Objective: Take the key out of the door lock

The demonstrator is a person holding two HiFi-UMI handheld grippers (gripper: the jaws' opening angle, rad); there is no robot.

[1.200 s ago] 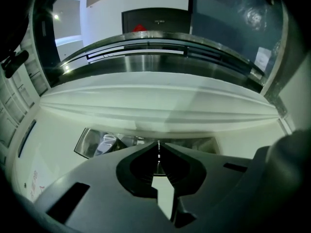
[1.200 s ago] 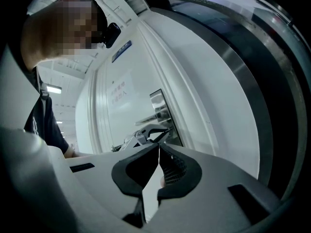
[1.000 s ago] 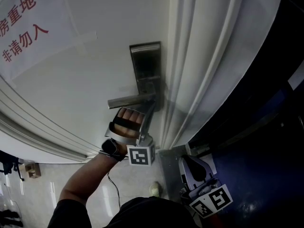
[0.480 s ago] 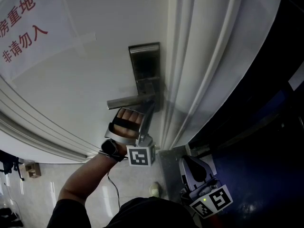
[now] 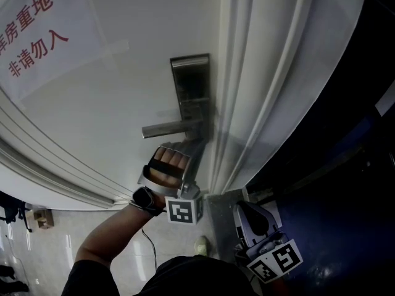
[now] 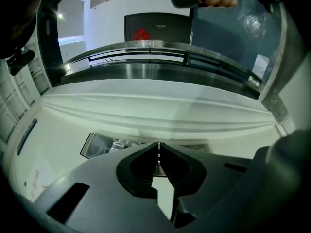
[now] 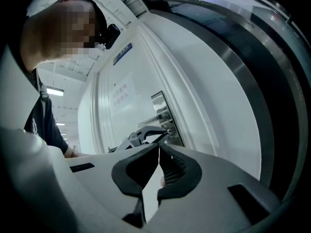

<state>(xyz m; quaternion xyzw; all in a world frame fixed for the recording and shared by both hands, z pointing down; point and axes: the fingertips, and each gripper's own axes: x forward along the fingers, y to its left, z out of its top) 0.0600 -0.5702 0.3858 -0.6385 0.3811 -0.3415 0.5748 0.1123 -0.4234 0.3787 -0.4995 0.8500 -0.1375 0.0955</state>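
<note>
Jaws of the left gripper (image 6: 158, 145) are pressed together in the left gripper view, with a thin metal sliver edge-on in the seam that reads as the key (image 6: 158, 155). The steel lock plate (image 6: 99, 145) sits right behind the tips, partly covered by the gripper body. White door moulding runs across above the lock plate.

Right gripper view: right gripper (image 7: 159, 148) has its jaws closed tip to tip with nothing between them, held well off from the lock plate (image 7: 163, 106). The left gripper (image 7: 146, 132) is seen from the side, tip at the lower part of the lock plate, just under the handle (image 7: 151, 118). Key too small here to tell if it sits in the keyhole or is out.

Head view: white door (image 5: 123, 91), lock plate (image 5: 191, 85) near its edge, lever handle (image 5: 170, 129) pointing left off the lock plate. Left gripper (image 5: 199, 142) reaches up to just below the handle, with the left hand (image 5: 166, 165) under it. Right gripper (image 5: 250, 221) hangs low, down and right of the lock plate, beyond the door frame (image 5: 247, 91). A paper notice (image 5: 37, 29) with red characters is taped up and left of the lock plate.
</note>
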